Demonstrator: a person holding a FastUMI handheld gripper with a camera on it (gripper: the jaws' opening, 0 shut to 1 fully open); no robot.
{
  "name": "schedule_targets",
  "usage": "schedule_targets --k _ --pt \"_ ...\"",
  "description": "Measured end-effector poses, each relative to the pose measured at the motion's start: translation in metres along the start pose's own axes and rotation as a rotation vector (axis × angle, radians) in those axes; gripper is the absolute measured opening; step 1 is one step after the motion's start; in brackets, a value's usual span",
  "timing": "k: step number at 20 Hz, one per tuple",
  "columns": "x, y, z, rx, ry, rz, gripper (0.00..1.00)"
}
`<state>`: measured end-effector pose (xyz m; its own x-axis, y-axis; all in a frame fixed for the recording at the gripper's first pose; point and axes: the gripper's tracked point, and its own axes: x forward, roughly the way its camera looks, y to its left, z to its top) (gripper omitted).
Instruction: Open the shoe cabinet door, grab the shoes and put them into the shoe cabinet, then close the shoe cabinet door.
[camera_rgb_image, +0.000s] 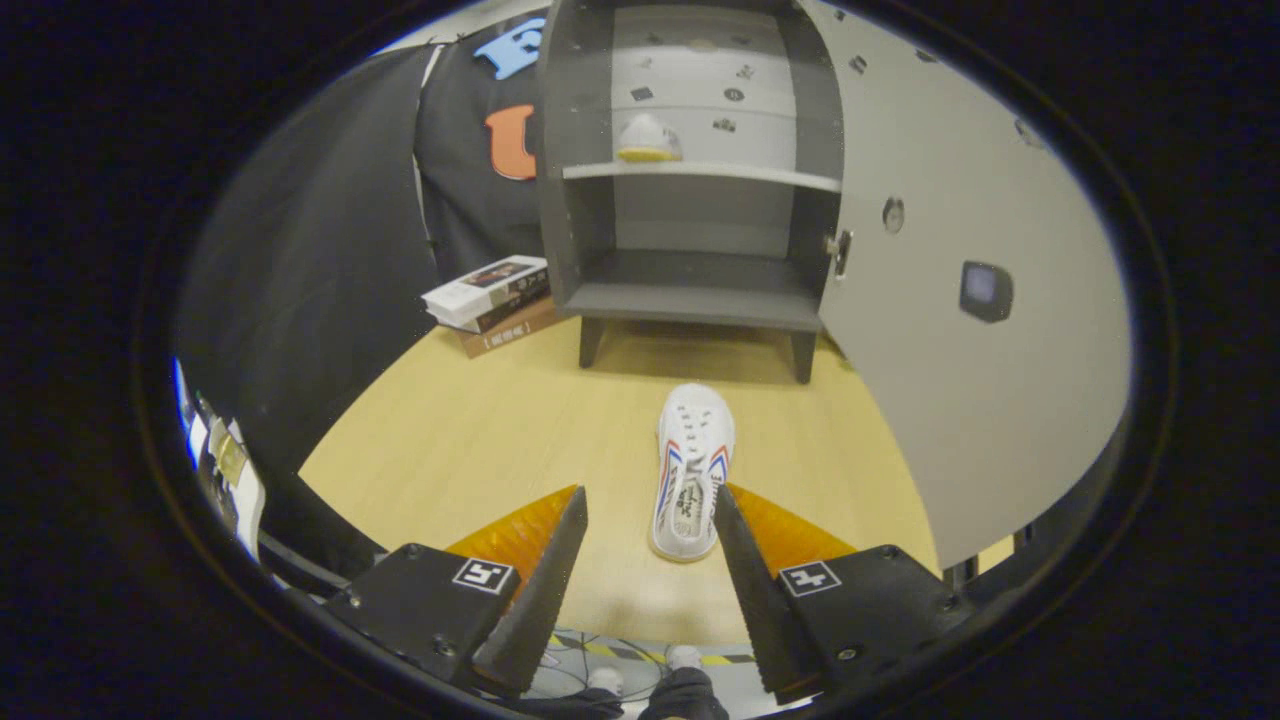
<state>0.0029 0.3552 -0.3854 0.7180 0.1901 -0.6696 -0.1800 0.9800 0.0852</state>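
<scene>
Hand-held gripper (650, 520) is hanging wide open over the desk (470, 440); a shoe (692, 470) is lying just ahead, nearer its right finger; beyond, the cabinet (690, 200) is standing with its door (960, 300) open, another shoe (647, 140) shelved; grabbing is the step in hand, calling for centring then closing.

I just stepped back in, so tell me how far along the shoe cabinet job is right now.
Done: the cabinet door stands open, and one shoe sits on the upper shelf. In hand: the gripper is open, its fingers either side of the white shoe on the table, not pressing it. Left: grasp it, shelve it, close the door.
</scene>
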Motion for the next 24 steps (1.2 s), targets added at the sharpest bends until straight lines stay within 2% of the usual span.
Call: schedule_targets --k 6,9,15,18,22,24 --pt "0.072 -0.008 -0.014 0.011 0.115 0.02 0.74" --pt "0.094 0.001 -0.019 0.01 0.158 0.043 0.74" --pt "0.123 0.003 -0.026 0.03 0.195 0.018 0.74" --pt "0.133 0.002 -0.029 0.061 0.207 -0.006 0.68" --pt "0.141 -0.005 -0.028 0.102 0.195 -0.043 0.53" --pt "0.143 -0.013 -0.028 0.106 0.175 -0.077 0.38"
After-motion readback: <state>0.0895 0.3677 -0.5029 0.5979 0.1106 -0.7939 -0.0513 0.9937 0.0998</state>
